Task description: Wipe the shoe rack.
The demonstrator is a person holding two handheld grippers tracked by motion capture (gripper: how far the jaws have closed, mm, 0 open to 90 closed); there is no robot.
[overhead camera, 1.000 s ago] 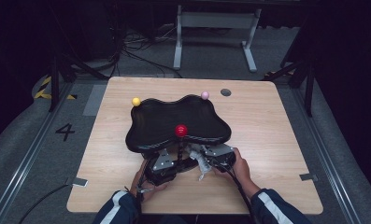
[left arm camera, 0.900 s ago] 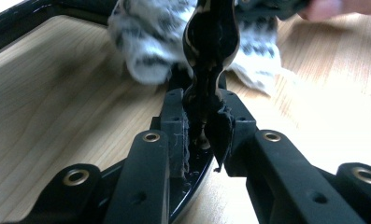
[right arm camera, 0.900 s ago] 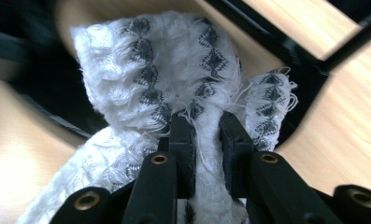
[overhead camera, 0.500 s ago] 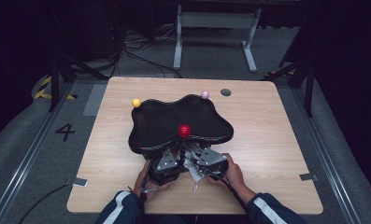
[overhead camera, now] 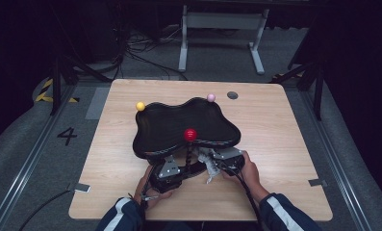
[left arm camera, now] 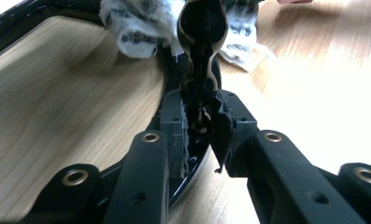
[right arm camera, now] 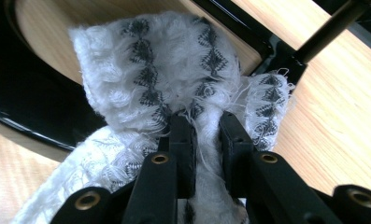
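A black wavy-edged tray [overhead camera: 169, 126] stands on a low black base near the table's front. Knobs rise around it: a red ball [overhead camera: 190, 134], a yellow ball [overhead camera: 140, 106] and a pink ball [overhead camera: 210, 97]. My left gripper [overhead camera: 173, 166] sits under the tray's front edge, shut on the black base rim [left arm camera: 192, 154]. My right gripper [overhead camera: 211, 162] is beside it on the right, shut on a white cloth with a black pattern [right arm camera: 164, 70]. That cloth [left arm camera: 136, 28] bunches against the base and a thin black rod [right arm camera: 332, 28].
The tray stands on a wooden table [overhead camera: 285, 134] with a small dark disc [overhead camera: 232, 95] at its back right. Bare wood lies left and right of the tray. A white metal frame [overhead camera: 217, 29] and cables are on the floor beyond.
My right gripper, with the cloth in it, slid a little left along the base and then back to the right. The left gripper kept its hold and stayed put.
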